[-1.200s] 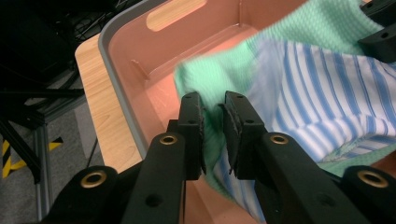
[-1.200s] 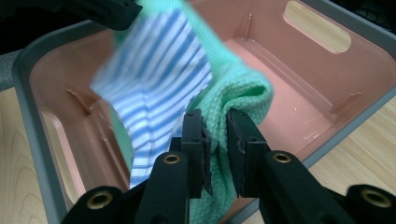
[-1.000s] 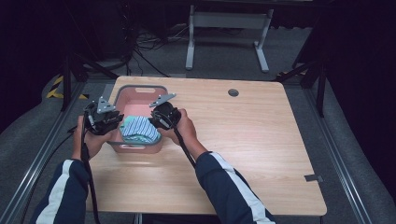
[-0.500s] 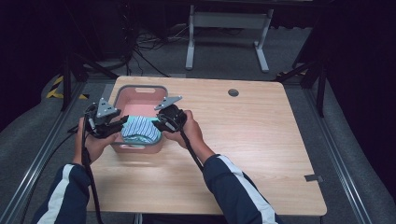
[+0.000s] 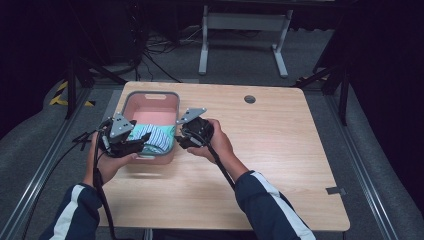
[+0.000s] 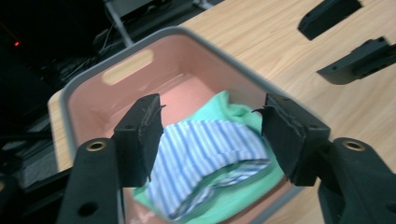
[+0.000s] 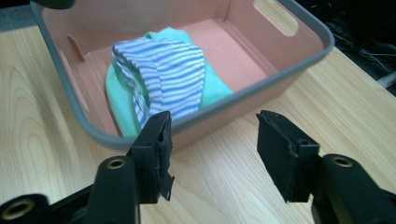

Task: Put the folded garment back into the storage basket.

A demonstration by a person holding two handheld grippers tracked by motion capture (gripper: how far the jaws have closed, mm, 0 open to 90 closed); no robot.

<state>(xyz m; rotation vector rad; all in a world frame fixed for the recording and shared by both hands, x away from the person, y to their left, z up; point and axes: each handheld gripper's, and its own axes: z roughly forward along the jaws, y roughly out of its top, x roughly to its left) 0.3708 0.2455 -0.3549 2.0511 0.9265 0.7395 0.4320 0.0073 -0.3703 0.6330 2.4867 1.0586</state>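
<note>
The striped cloth [image 5: 150, 136] lies in the near end of the pink bin [image 5: 151, 96]. Left gripper [image 5: 142, 141] hangs nearest, the right gripper [image 5: 181, 140] just outside; both just opened, empty.

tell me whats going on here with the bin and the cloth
A person holds a tool in each hand at a wooden table. A folded blue-striped cloth lies on a green cloth inside the pink bin. Both tools have just been opening and nothing is between their jaws. The left tool hangs above the cloths; the right tool sits outside the bin, over the table beside its wall. The cloths look dropped off, with both hands backing away.
</note>
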